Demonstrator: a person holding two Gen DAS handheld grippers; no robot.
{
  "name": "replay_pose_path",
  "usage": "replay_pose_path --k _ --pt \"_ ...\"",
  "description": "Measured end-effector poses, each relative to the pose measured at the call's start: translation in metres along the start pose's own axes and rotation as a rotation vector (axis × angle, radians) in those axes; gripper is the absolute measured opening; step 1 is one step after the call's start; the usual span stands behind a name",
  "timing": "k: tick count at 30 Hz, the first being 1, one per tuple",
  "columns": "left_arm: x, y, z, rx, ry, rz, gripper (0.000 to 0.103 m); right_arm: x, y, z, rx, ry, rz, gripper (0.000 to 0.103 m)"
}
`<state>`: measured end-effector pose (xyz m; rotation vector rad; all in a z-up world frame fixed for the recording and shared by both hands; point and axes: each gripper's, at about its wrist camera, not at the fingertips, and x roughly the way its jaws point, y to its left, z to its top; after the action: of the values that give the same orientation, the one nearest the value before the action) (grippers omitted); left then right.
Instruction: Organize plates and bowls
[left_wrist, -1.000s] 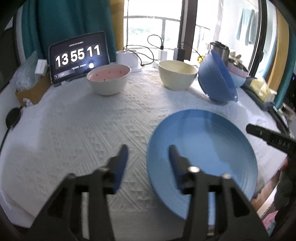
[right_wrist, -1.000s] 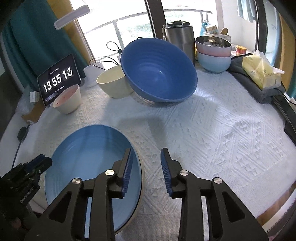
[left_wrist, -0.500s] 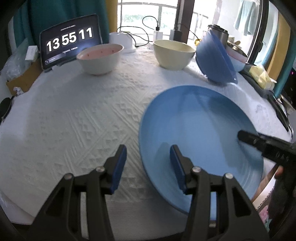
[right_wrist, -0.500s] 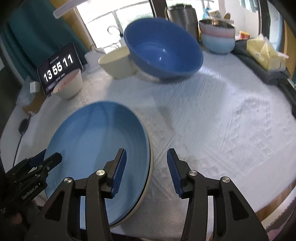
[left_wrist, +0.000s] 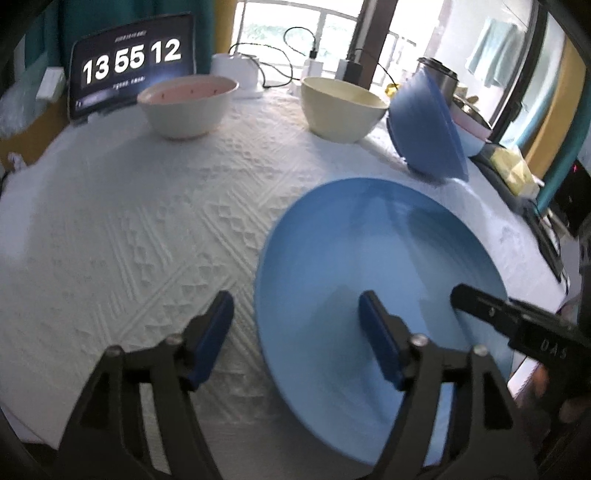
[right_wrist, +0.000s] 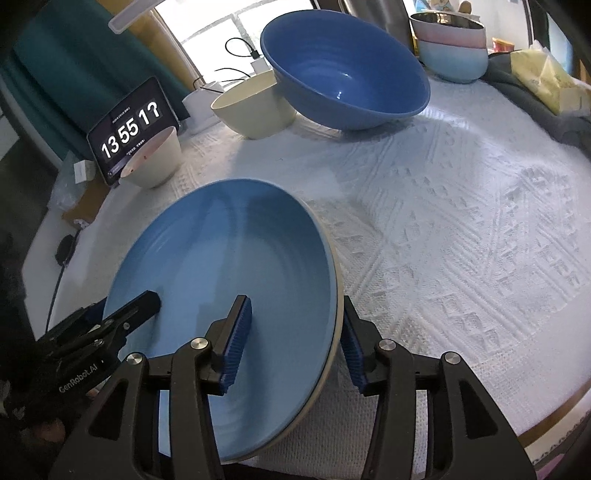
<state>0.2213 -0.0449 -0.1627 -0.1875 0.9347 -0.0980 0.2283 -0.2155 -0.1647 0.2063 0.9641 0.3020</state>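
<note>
On the near edge of the table (left_wrist: 122, 229), which is covered by a white textured cloth, a large blue plate (left_wrist: 373, 258) is seen lying, its near rim seemingly reaching past the table edge. The plate is glossy, shallow and wide, with a pale underside visible at its right rim in the right wrist view. Its left rim is straddled by the left gripper (left_wrist: 297, 334), whose jaws are opening, one finger outside on the cloth, the other over the plate; no pad is pressed on it. Its right rim is straddled by the right gripper (right_wrist: 295, 339), whose jaws are held apart, with a clear gap at the inner pad; contact at the outer pad cannot be told.

The plate appears just set down or about to be gripped. If gripped, both rims would best be clamped evenly, so the smooth glaze does not slip.

Farther back, a tilted dark blue bowl (right_wrist: 347, 70), a cream bowl (left_wrist: 341, 107) and a pink-lined bowl (left_wrist: 188, 103) are ranged, with a tablet clock (left_wrist: 129, 62) behind them.
</note>
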Motion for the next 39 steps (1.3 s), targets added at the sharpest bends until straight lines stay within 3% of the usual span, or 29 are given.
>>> replay_pose_path --k 5,23,39 --pt "0.004 -0.005 0.0 0.005 0.022 -0.083 0.07 0.001 0.0 0.001 0.003 -0.002 0.001 0.049" --pt "0.003 0.013 0.005 -0.006 0.018 -0.116 0.062 0.008 0.009 0.012 -0.009 0.0 -0.025 0.047" --pt "-0.002 0.056 0.013 -0.075 -0.012 -0.092 0.062 0.031 0.051 0.032 -0.079 0.025 -0.023 0.047"
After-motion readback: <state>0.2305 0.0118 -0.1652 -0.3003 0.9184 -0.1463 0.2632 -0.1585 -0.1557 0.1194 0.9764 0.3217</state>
